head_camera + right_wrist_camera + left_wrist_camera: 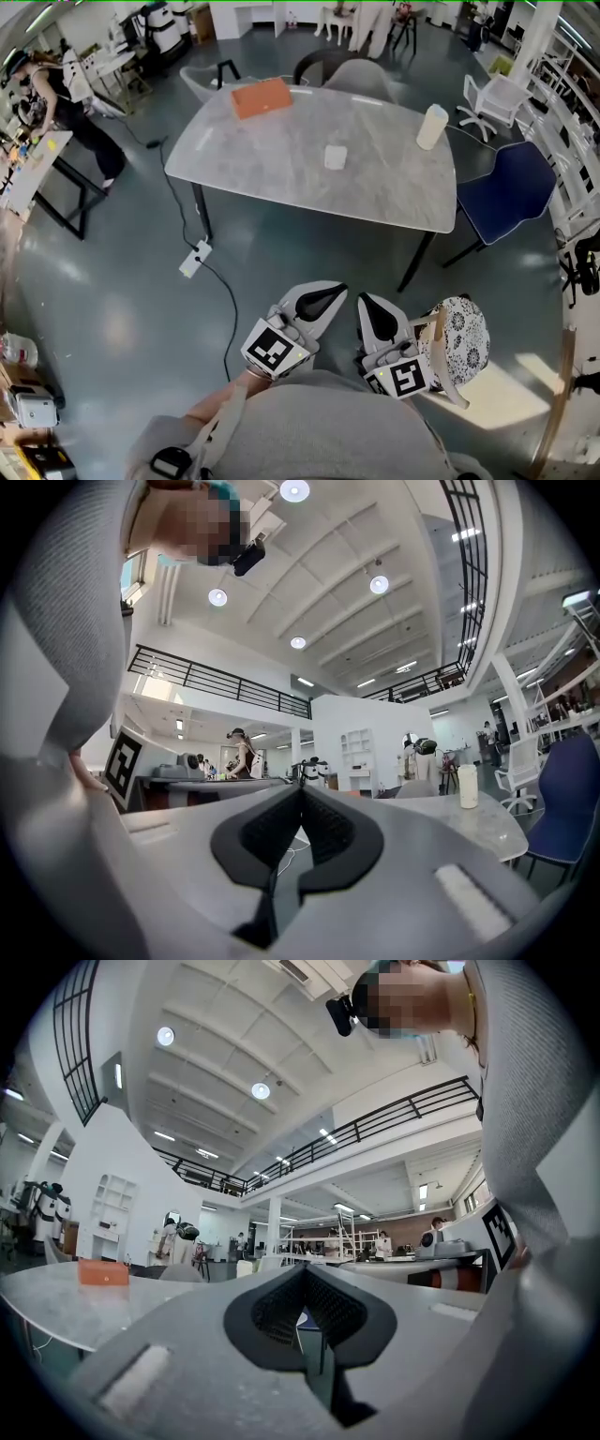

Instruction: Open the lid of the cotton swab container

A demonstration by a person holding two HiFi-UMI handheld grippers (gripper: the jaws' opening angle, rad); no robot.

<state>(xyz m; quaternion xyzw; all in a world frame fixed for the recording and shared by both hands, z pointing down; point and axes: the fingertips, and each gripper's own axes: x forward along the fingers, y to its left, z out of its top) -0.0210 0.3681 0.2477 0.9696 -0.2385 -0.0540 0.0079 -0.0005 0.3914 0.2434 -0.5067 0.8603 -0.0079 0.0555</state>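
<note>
Head view, with both gripper views. The left gripper (319, 302) and the right gripper (375, 317) are held close to the person's body, each with its jaws pressed together and nothing between them. The small white container (336, 157), probably the cotton swab container, stands near the middle of the marble table (281, 178), well apart from both grippers, between an orange box (262, 97) and a tall white cylinder (432, 127). It is too small here to show how the lid fits. It is probably light, thin-walled plastic that would slide on the smooth top and flex if squeezed hard; one gripper should steady the lower body, the other take the lid's edge
</note>
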